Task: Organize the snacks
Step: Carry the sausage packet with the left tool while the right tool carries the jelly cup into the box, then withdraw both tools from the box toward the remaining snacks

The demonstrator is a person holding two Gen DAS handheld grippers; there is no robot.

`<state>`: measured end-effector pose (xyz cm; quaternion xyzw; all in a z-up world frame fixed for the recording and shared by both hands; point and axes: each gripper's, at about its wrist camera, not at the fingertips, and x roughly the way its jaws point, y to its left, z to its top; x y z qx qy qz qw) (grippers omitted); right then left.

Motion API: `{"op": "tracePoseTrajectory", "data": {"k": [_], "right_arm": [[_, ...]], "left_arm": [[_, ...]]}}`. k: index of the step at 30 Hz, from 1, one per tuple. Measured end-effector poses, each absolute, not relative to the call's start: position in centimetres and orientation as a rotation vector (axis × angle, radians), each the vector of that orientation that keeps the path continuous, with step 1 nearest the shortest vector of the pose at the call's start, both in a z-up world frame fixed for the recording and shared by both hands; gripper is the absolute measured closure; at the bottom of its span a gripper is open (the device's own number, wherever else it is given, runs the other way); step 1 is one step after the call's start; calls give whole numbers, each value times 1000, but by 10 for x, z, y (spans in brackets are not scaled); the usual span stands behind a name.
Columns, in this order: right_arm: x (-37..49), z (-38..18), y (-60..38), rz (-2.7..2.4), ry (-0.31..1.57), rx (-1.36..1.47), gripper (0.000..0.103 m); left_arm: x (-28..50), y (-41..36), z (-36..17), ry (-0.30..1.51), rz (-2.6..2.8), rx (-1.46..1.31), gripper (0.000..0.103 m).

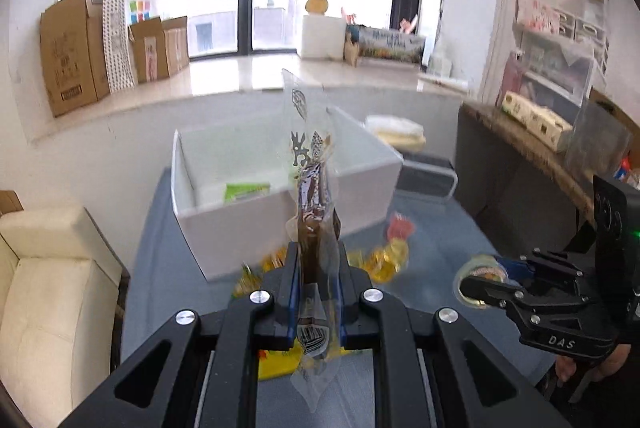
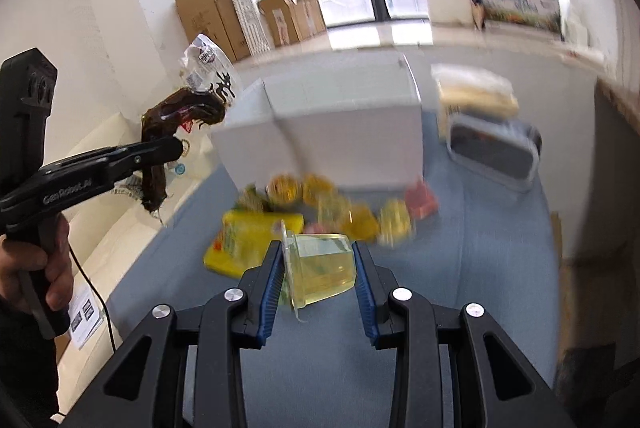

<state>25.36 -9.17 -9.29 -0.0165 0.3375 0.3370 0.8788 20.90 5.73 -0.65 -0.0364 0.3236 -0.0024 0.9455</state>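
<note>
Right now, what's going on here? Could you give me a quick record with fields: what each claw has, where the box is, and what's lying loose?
left claw: shut on a clear packet with dark brown food inside, held upright above the table
right claw: shut on a jelly cup of pale yellow jelly
box: white, open on top, on the blue table behind the loose snacks
inside box: one green-and-white pack
loose snacks: yellow and red jelly cups, plus a yellow bag
sharpness: loose snacks blurred
</note>
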Motion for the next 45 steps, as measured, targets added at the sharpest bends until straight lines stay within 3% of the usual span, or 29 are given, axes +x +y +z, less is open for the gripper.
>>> {"op": "tracePoseTrajectory", "data": {"k": [11,21,22,23,24,25,26,36,45], "right_arm": [[339,-27,-20,694,558,-149,66],[432,-45,13,630,678,-154,65],[437,-48,14,626,685,-156,53],[442,-50,15,619,687,-168,37],[444,-50,14,608,681,-173,8],[445,-50,12,601,664,-166,0],[444,-47,5,594,617,-133,0],[443,-46,-14,587,641,-83,0],[396,-45,-36,606,631,-72,0]], "left_arm": [[278,101,15,623,17,-49,88],[361,130,-9,685,41,-36,86],[366,132,-13,699,54,-28,83],[368,134,-16,701,84,-22,63],[368,135,-17,700,100,-25,28],[366,137,-18,685,108,-32,12],[361,139,-18,648,108,-36,0],[355,140,-22,705,131,-37,0],[304,123,-27,695,130,-64,0]]}}
